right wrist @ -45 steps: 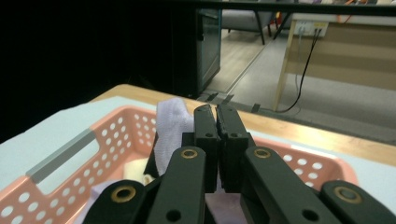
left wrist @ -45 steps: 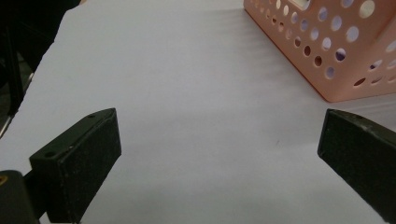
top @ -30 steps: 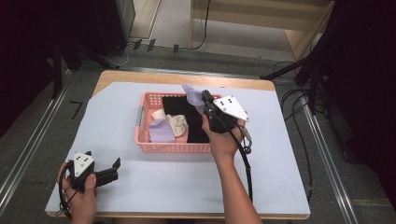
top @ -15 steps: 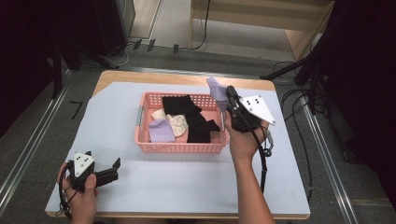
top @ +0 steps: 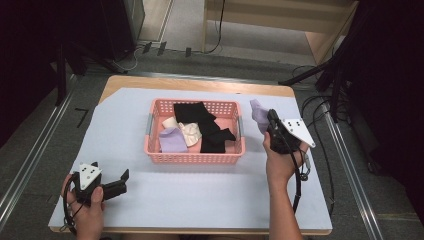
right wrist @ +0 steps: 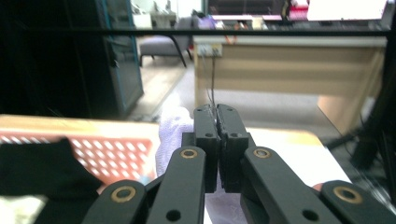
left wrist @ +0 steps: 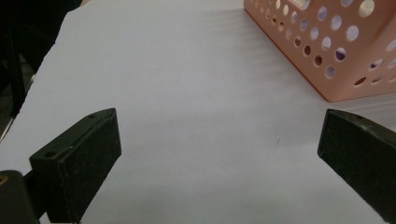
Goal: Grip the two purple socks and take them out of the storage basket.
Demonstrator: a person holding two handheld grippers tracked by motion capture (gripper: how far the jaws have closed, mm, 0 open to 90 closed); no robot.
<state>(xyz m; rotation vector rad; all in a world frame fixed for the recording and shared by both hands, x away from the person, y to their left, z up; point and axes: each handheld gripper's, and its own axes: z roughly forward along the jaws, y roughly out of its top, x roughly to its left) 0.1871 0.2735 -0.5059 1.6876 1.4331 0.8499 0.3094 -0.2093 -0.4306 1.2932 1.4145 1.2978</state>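
Lavender sock pinched between shut jaws of right gripper, hanging off the right end of pink basket, above the white table cover. Seemingly clear of the cover, though hard to tell. Inside basket: black socks, cream sock, another lavender sock. Left gripper gaping wide, empty, low at near-left corner.

Black two-jaw grippers with brass-ringed screws, grey three-cornered top plates and trailing black cables
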